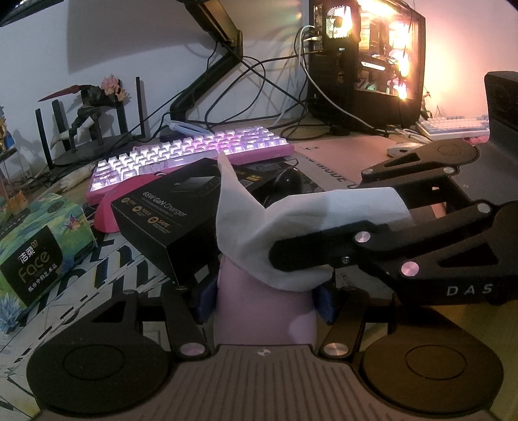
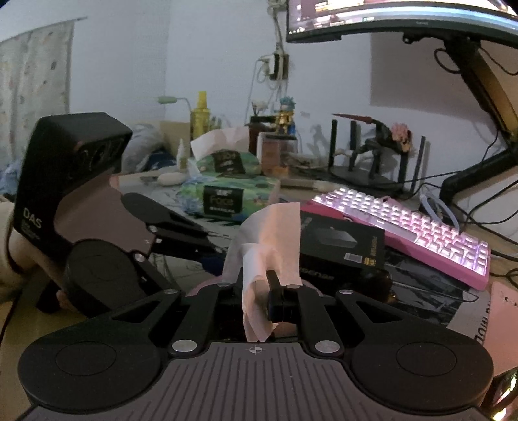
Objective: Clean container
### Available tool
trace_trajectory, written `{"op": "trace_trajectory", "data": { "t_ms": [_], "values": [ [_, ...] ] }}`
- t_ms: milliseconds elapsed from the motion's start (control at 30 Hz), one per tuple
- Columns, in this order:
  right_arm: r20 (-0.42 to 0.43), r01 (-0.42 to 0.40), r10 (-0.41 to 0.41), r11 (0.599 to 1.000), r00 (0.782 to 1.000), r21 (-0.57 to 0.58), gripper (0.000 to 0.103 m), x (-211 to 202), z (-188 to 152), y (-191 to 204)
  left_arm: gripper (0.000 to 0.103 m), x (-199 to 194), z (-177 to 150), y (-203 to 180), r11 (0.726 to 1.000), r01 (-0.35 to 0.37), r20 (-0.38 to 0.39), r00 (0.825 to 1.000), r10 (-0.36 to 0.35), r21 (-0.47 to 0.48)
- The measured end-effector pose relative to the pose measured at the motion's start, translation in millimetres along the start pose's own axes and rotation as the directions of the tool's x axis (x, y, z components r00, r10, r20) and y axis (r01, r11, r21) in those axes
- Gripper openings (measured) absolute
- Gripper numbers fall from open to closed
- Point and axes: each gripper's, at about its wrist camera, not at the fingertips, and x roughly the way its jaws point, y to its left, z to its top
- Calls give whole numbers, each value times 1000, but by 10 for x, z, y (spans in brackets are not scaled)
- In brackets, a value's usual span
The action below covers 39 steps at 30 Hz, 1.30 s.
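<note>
On the tabletop [image 1: 340, 155] sit one lit pink keyboard [image 1: 194, 152], one black charger box [image 1: 181, 207] and one tissue box [image 1: 39, 246]. Near centre, the left gripper [image 1: 264, 298] clasps one pink container [image 1: 265, 307]; the right gripper [image 2: 259, 301] pinches one white tissue [image 2: 268, 239] above it.

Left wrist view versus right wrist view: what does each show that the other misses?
Only the left wrist view shows the lit PC case and the pink container clamped by the left hand-held gripper. Only the right wrist view shows the monitor and yellow bottle. Both show the tissue pinched by the right hand-held gripper, and the pink keyboard.
</note>
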Motion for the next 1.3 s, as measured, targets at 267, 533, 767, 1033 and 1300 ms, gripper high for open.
{"op": "trace_trajectory", "data": {
  "t_ms": [267, 533, 767, 1033, 1300],
  "values": [
    [-2, 33, -33, 999, 999, 32, 13, -6, -4, -37, 60, 1, 1, -1, 1000, 0, 0, 1000, 0, 0],
    [-10, 75, -75, 996, 997, 52, 13, 5, -13, -75, 60, 1, 1, 0, 1000, 0, 0, 1000, 0, 0],
    [-19, 102, -102, 993, 995, 56, 13, 41, -12, -98, 60, 1, 1, 0, 1000, 0, 0, 1000, 0, 0],
    [-21, 110, -109, 993, 994, 50, 13, 57, -12, -107, 60, 0, 1, 0, 1000, -1, 0, 1000, 1, 0],
    [-1, 43, -43, 999, 999, 6, 13, 25, 1, -48, 60, 4, 2, 1, 1000, -1, 0, 1000, 1, 1]
  ]
}}
